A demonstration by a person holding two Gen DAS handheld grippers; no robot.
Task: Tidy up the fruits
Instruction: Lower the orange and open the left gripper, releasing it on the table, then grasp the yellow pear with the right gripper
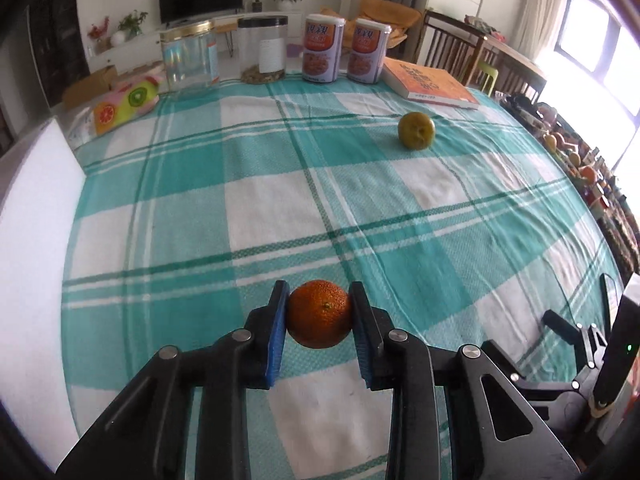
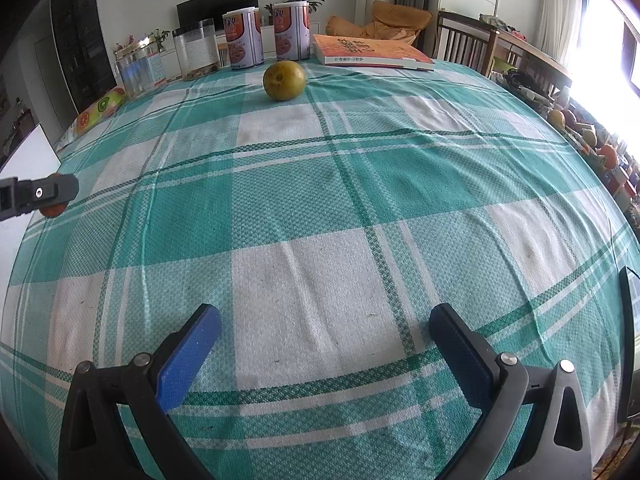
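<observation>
A: Which step is going on?

B: The left gripper [image 1: 319,314] is pinching the orange mandarin [image 1: 319,312] between its blue pads, carrying it just above the checked tablecloth [image 1: 280,208]. The right gripper [image 2: 325,354] is hanging spread wide, holding nothing.

A: And next?

B: Probably setting it down beside the greenish fruit [image 2: 284,80] near the book [image 2: 368,53] — though no bowl or tray is showing.

A: Anything unclear?

B: The right view is hiding most of the mandarin behind a finger — only slivers are peeking out.
</observation>
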